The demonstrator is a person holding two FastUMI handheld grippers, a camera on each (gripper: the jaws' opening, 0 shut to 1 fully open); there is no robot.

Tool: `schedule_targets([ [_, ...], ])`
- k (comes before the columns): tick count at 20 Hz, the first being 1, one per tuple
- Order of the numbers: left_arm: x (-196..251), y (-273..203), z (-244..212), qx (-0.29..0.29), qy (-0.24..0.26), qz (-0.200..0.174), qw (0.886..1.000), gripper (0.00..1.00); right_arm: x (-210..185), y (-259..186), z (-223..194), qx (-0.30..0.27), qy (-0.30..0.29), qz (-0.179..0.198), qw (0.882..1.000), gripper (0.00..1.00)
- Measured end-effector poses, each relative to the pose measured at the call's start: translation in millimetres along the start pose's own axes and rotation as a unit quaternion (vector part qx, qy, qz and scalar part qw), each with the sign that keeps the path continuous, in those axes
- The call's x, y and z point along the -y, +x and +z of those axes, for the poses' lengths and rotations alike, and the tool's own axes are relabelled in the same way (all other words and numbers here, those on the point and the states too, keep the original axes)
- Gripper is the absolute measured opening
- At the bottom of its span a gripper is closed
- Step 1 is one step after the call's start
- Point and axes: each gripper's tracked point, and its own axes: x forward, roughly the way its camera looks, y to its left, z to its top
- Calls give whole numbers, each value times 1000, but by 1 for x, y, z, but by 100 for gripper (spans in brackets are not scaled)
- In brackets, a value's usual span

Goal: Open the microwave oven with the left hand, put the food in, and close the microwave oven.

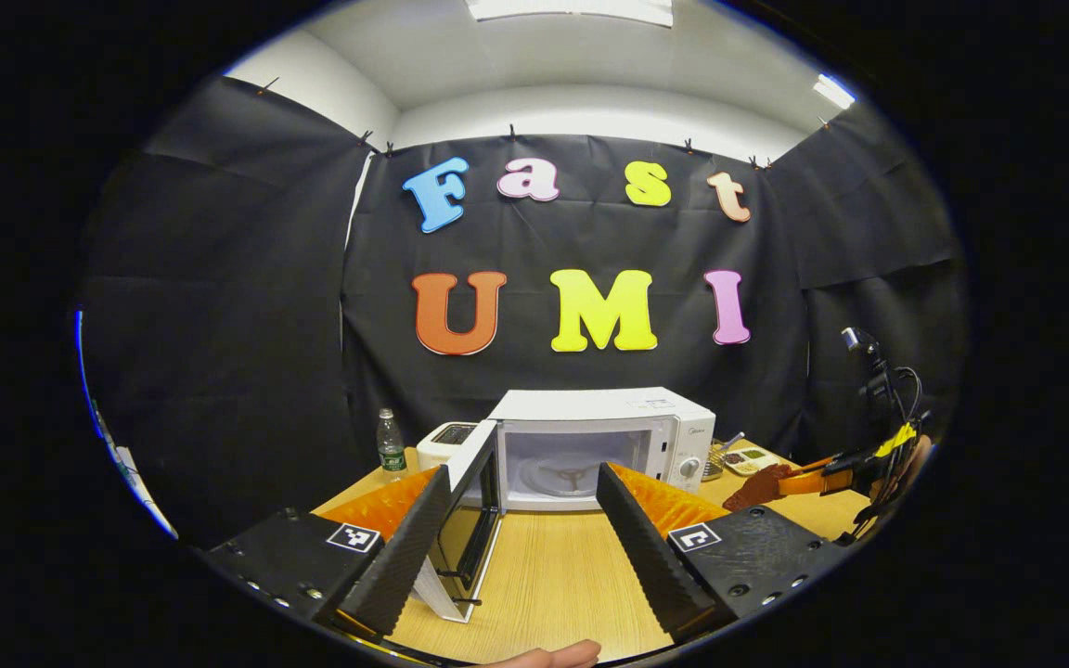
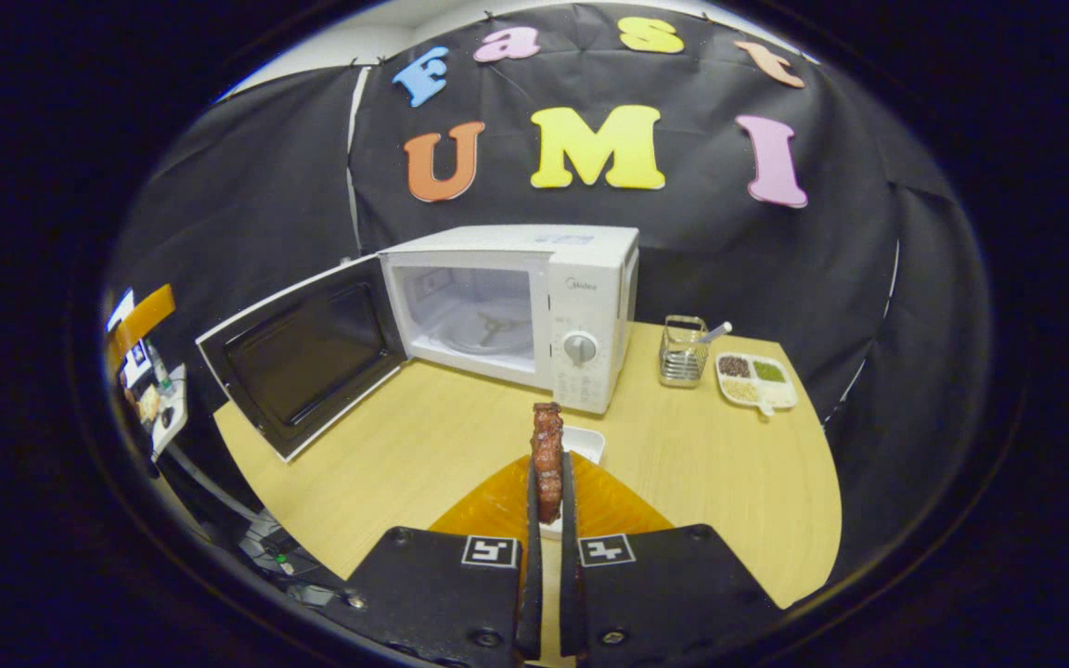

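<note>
The right gripper [image 2: 546,506] has its fingers pressed close on a piece of brown food [image 2: 547,459], which stands upright between them, long axis vertical, above a small white dish [image 2: 583,440] on the worktop [image 2: 423,445]. The left gripper [image 1: 523,538] holds nothing, its fingers spread wide. Ahead, the microwave oven [image 2: 534,306] faces forward with its door [image 2: 298,353] swung fully out to the left, cavity and turntable exposed. A wire holder [image 2: 683,351] and sectioned tray [image 2: 755,378] stand right of it; a toaster [image 1: 446,441] and bottle [image 1: 391,445] left.
</note>
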Motion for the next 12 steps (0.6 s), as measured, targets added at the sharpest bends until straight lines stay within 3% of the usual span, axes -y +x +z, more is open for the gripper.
schedule_targets([
  [7, -23, -16, -4, 6, 0, 7, 1000, 97, -55, 24, 31, 75, -10, -21, 997, 11],
  [12, -38, -17, -8, 2, -8, 16, 1000, 97, -94, 83, 46, 90, 3, -15, 996, 11],
])
